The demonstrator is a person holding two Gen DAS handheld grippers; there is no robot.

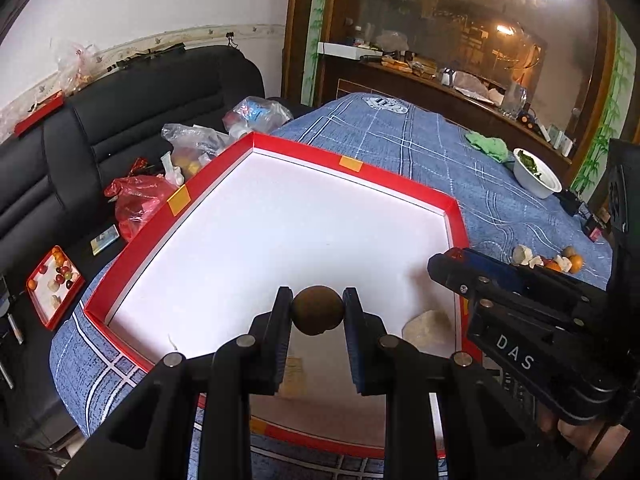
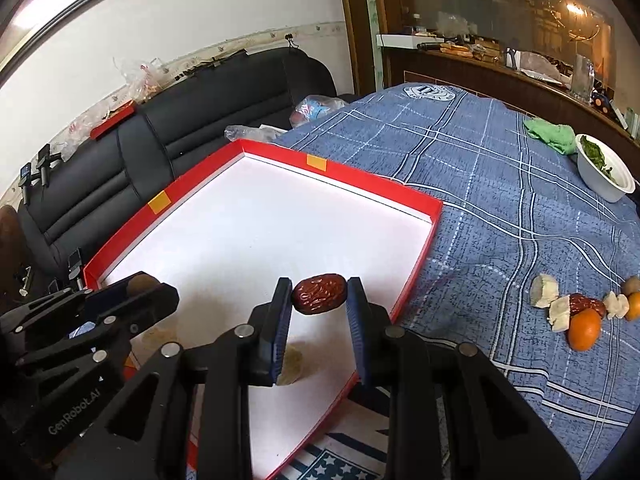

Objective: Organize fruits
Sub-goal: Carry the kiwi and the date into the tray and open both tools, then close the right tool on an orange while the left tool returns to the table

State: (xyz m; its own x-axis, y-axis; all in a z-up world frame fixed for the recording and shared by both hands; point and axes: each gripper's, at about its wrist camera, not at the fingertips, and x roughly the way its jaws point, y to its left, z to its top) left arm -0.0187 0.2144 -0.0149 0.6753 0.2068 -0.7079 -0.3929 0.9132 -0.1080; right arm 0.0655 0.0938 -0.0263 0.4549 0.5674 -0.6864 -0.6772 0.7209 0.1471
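Observation:
My left gripper (image 1: 317,312) is shut on a round brown fruit (image 1: 317,310) and holds it over the near part of the red-rimmed white tray (image 1: 312,152). My right gripper (image 2: 319,300) is shut on a wrinkled red date (image 2: 319,299) above the same tray (image 2: 416,196), near its right rim. The right gripper shows in the left wrist view (image 1: 452,264); the left gripper shows in the right wrist view (image 2: 140,288). A pale chunk (image 1: 428,328) lies in the tray's near right corner. More fruit (image 2: 584,312) lies on the blue cloth to the right: an orange, a date, pale chunks.
A white bowl of greens (image 2: 604,176) and a green rag (image 2: 550,134) sit on the far right of the blue checked tablecloth (image 2: 480,160). A black sofa (image 1: 120,120) with plastic bags stands left. A small red tray of fruit (image 1: 54,284) lies at lower left.

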